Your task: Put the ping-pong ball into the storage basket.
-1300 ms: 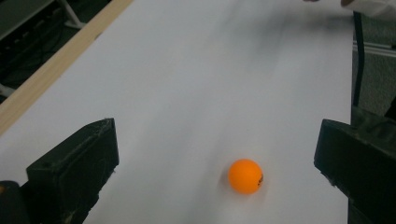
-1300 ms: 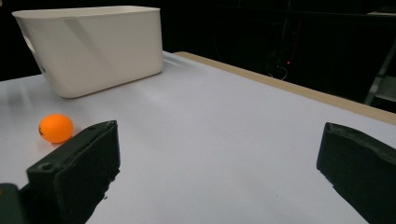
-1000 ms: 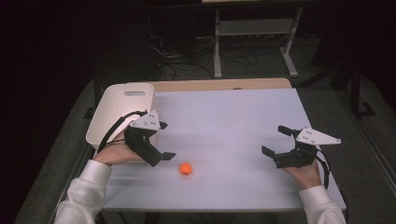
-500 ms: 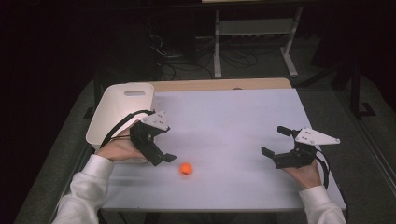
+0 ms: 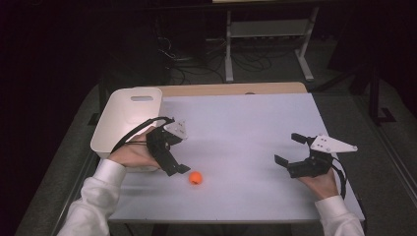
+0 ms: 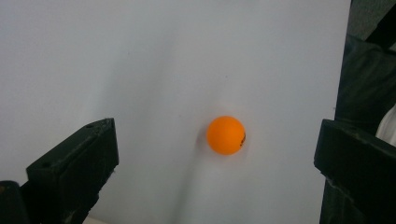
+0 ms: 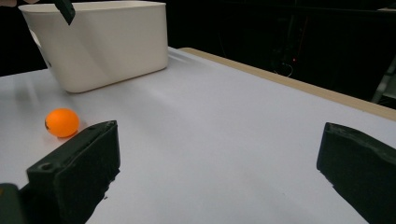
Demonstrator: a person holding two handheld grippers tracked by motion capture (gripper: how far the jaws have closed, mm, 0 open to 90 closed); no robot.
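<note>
A small orange ball (image 5: 195, 178) lies on the white table top (image 5: 241, 123), near the front and left of centre. My left gripper (image 5: 175, 165) hovers just left of it, tilted downward with its jaws wide apart. In the left gripper view the ball (image 6: 226, 135) rests on the table between the open gripper (image 6: 218, 126) jaws, farther out and untouched. My right gripper (image 5: 287, 149) stands open at the front right, far from the ball. In the right gripper view the ball (image 7: 62, 122) shows beyond the left jaw of that gripper (image 7: 219, 128).
A white plastic bin (image 5: 128, 118) with a handle slot stands at the table's left edge, just behind my left hand; it also appears as the bin (image 7: 102, 42). A wooden strip (image 5: 231, 89) borders the far edge. Dark floor, cables and a metal stand lie beyond.
My left gripper has edged slightly right and down toward the ball. The ball and the right gripper have stayed put.
</note>
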